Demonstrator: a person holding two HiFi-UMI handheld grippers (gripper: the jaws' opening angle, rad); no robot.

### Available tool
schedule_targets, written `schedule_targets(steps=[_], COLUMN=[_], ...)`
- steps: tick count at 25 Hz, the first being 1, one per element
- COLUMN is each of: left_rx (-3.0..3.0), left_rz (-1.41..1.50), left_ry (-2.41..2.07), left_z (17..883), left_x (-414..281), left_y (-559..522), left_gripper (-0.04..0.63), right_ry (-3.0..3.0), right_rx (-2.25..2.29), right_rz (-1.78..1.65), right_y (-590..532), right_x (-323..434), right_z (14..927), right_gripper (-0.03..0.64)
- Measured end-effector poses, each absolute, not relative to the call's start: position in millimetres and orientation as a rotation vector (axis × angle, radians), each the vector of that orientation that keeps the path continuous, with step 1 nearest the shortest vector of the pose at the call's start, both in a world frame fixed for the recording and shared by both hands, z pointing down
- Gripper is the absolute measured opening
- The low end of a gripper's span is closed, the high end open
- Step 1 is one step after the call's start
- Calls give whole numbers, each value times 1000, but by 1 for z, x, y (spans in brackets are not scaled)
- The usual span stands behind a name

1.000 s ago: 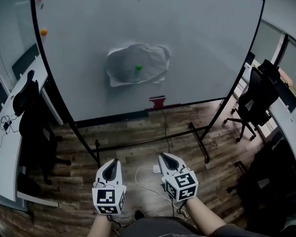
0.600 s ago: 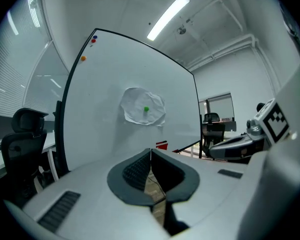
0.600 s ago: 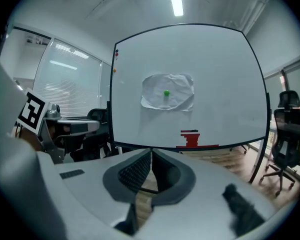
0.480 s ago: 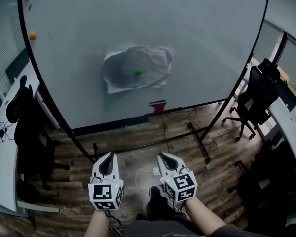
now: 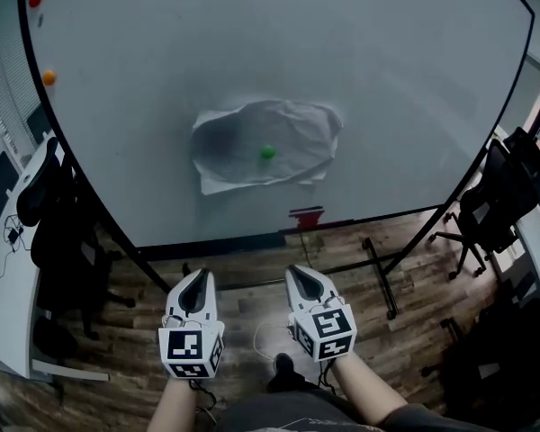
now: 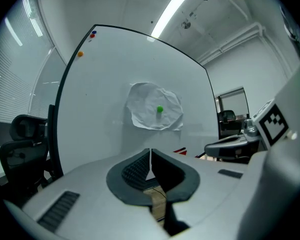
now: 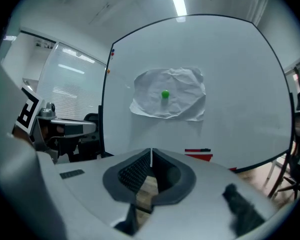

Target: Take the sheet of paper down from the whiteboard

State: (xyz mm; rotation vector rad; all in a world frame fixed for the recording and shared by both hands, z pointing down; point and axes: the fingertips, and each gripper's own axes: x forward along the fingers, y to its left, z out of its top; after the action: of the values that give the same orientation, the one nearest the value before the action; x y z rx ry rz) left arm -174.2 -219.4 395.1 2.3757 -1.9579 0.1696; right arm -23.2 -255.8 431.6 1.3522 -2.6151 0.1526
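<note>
At the centre of the large black-framed whiteboard point(image 5: 414, 88), the crumpled white sheet of paper point(image 5: 243, 129) hangs pinned by a small round green magnet point(image 5: 268, 152). The left gripper point(image 5: 200, 277) and right gripper point(image 5: 299, 274) are held low over the wood-plank floor point(image 5: 414, 331), well apart from the board. Each has its jaws pressed together with nothing between them. Assessment: the approach step is in hand and no contact is made. The next move calls for reaching the board, spreading one gripper's jaws around the magnet or a loose paper edge, and steadying the sheet with the other.
</note>
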Motion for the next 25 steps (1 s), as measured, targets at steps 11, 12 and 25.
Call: schedule_targets(steps=[11,12,25], left_rx=[2275,2265,2182], left_rz=[147,140,79], left_ry=[-2059,-2075,-2207], left_z=[383,380,352], left_x=[-171,-171,-188], left_y=[-290,-294,-350], left_gripper=[17,18,187], right_ry=[-2695,-2706,-2796], right_rx=[1226,1212,1080], right_rz=[56,44,-12], right_y=[-328,-333,-361], right_x=[-26,-26,-34], right_z=[415,413,396], right_gripper=[25,25,25])
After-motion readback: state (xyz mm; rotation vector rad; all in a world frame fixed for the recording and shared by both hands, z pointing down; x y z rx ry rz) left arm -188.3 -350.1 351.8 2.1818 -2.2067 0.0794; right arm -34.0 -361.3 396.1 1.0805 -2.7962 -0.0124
